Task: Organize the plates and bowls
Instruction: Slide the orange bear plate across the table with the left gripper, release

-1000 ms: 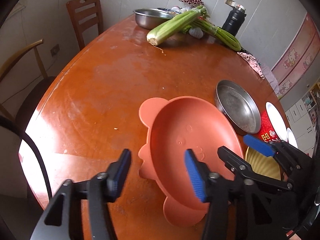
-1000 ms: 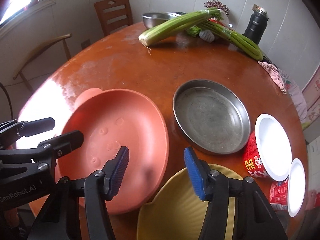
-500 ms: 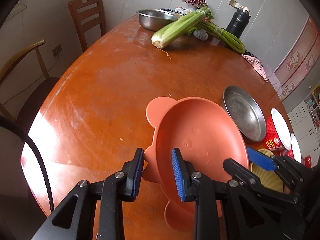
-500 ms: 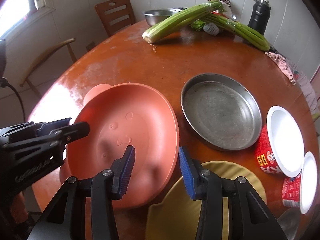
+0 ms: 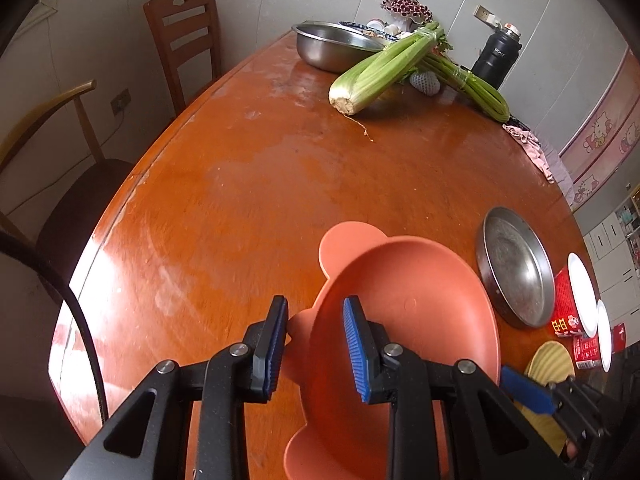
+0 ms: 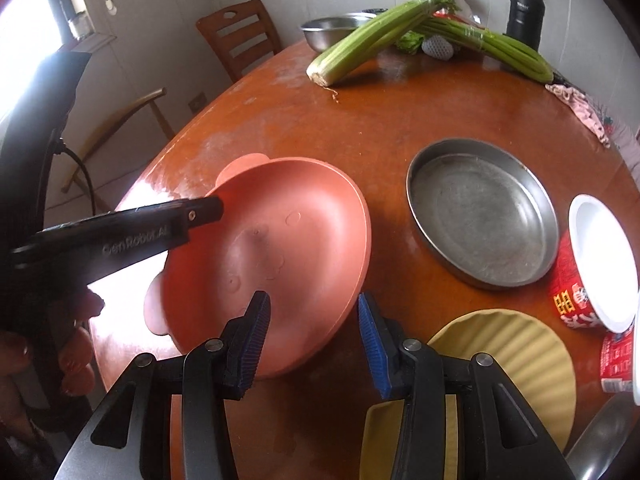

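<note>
Salmon-pink bear-eared plastic plate, tilted, left rim raised off the round orange-brown wooden worktop.
Left gripper is clamped on its left rim; right gripper is nearly closed, near rim between the pads, contact unclear. Risk: thin-edge hold slips, so the plate drops onto the ribbed yellow plate. Long axis runs ear-to-ear along the left side, far ear pointing toward the celery.

Ahead of the right gripper's fingers: one pink bear-eared plate, one yellow plate, one steel pan, two celery bunches, two red cups, two chairs.
</note>
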Available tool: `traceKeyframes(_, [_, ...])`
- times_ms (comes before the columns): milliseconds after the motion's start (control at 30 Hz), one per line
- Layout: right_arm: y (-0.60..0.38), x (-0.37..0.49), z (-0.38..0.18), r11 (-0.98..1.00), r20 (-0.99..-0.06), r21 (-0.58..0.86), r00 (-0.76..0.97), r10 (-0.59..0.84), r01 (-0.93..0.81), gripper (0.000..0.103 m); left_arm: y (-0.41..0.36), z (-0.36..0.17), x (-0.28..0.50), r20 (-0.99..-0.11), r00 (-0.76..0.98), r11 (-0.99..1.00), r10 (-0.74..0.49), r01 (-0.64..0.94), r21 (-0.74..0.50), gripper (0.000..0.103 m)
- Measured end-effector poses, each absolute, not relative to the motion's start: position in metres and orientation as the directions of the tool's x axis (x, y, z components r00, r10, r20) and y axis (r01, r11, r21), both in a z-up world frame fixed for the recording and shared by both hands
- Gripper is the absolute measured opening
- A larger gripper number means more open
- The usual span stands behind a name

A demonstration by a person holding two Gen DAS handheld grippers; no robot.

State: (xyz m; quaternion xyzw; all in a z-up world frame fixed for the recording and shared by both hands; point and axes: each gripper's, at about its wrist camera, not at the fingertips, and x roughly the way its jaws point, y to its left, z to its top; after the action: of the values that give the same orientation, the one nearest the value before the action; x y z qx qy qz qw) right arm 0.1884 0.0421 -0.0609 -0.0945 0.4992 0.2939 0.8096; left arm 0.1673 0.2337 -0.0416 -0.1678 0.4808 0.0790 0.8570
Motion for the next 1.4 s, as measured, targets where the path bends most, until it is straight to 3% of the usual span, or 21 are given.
traceKeyframes(467, [0.040,0.177,-0.061,0.780,-0.860,0.191,0.281,0.425,-0.596,0.048,0.239,-0.043,0.181,-0.828,0.558,0.936,-0.047,-0.264,-0.232,0.030])
traceKeyframes(533, [0.036,0.177,-0.059,0.782,-0.855,0.203,0.283,0.435,-0.590,0.048,0.240,-0.042,0.181,-0.825,0.562,0.936,-0.048,-0.264,-0.234,0.033])
traceKeyframes(767, [0.013,0.174,-0.038,0.797,-0.822,0.188,0.352,0.448,-0.574,0.049,0.236,-0.018,0.163,-0.796,0.605,0.938,0.010,-0.282,-0.202,0.059])
traceKeyframes(1100, [-0.041,0.167,0.010,0.794,-0.771,0.125,0.446,0.456,-0.595,0.056,0.183,0.023,0.117,-0.746,0.666,0.957,-0.001,-0.216,-0.195,0.061])
traceKeyframes(1400, [-0.083,0.171,0.005,0.821,-0.795,0.041,0.480,0.372,-0.569,0.057,0.121,0.017,0.102,-0.759,0.649,0.975,-0.047,-0.134,-0.176,0.061])
